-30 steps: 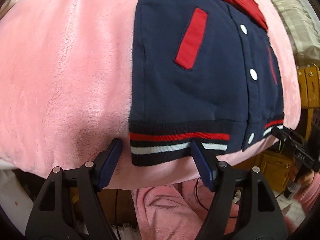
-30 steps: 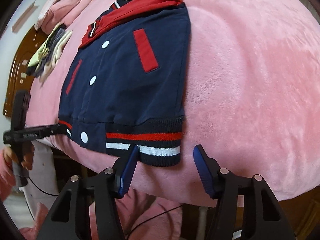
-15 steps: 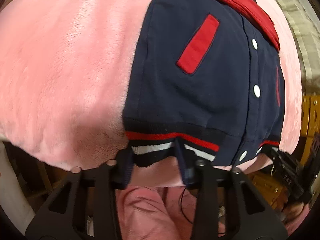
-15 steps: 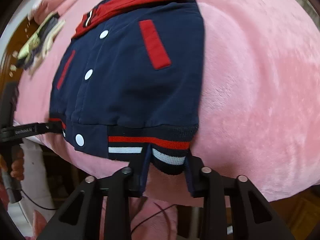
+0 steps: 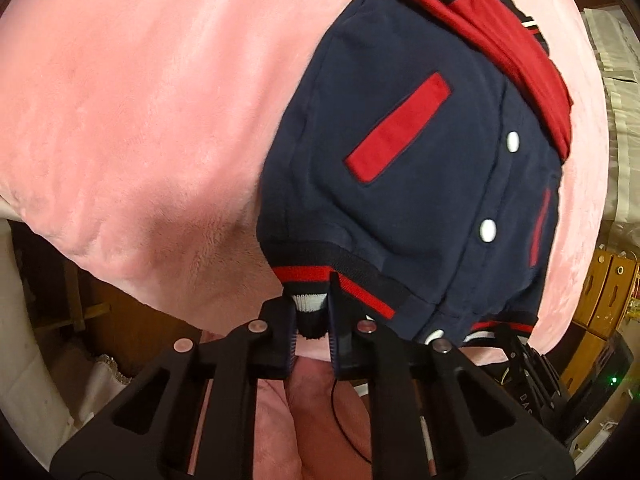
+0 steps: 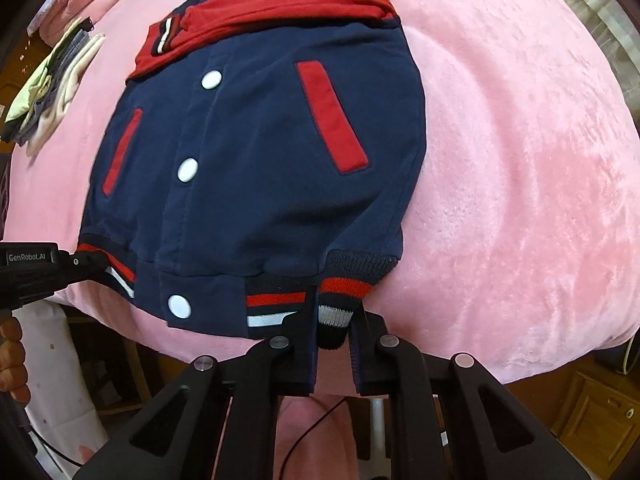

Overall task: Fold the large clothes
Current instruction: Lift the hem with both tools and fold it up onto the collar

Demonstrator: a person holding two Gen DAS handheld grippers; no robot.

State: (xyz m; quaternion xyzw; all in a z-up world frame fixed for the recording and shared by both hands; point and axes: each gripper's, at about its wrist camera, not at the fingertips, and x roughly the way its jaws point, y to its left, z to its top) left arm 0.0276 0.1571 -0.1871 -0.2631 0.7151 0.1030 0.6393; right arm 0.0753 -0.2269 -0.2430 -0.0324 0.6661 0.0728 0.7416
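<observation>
Pink blanket (image 6: 520, 160) bears jacket (image 6: 260, 152), hem nearest, collar farthest.

Both views sit on the wrists and look steeply down along their own tongs at the near edge of the bed (image 5: 140, 128), close in. The left wrist view hangs over the jacket (image 5: 420, 200) hem's left corner, tilted so that the garment slants toward the far right. The right wrist view stands over the hem's right corner, squarer on. Both share the jacket and pink bedcover; each catches the other tool (image 6: 36, 276) at its side, the one in the left view probably cut off.
</observation>
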